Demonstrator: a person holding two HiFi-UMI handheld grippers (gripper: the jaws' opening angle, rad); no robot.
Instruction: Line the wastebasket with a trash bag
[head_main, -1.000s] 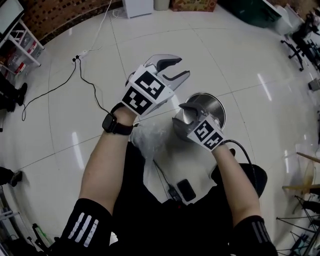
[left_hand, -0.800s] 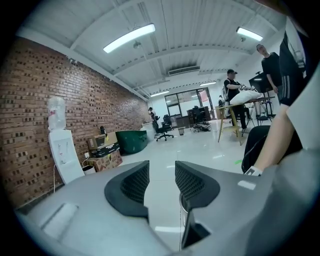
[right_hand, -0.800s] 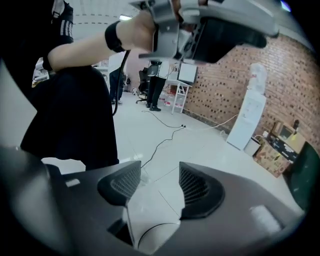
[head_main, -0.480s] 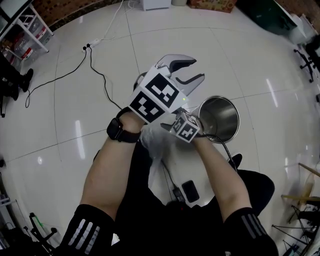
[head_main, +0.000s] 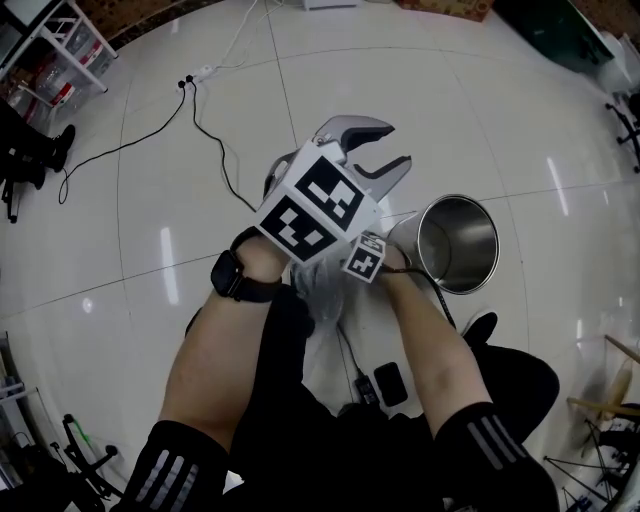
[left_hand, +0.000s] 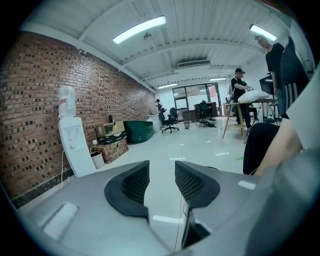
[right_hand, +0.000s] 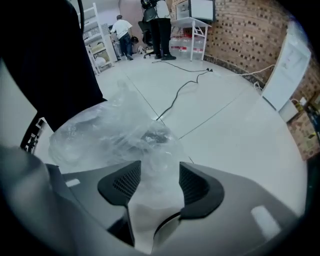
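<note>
Right tool (right_hand: 160, 182): jaws just closing, not yet gripping clear crumpled plastic trash bag (right_hand: 115, 130) between them. Left tool (head_main: 398, 143): half open, empty. Shiny steel wastebasket (head_main: 465, 245): right of centre, unlined. Pinch 1 film layer at bag mouth.

**No Legible Writing in Sight**

I can read no word, brand or number. The square markers (head_main: 310, 205) behind my left claw (head_main: 385, 146) are black-and-white patterns without letters. Ahead and left of that claw, the red label on the water bottle (left_hand: 66, 100) and the print on the cardboard box (left_hand: 114, 148) are too small to read.
</note>
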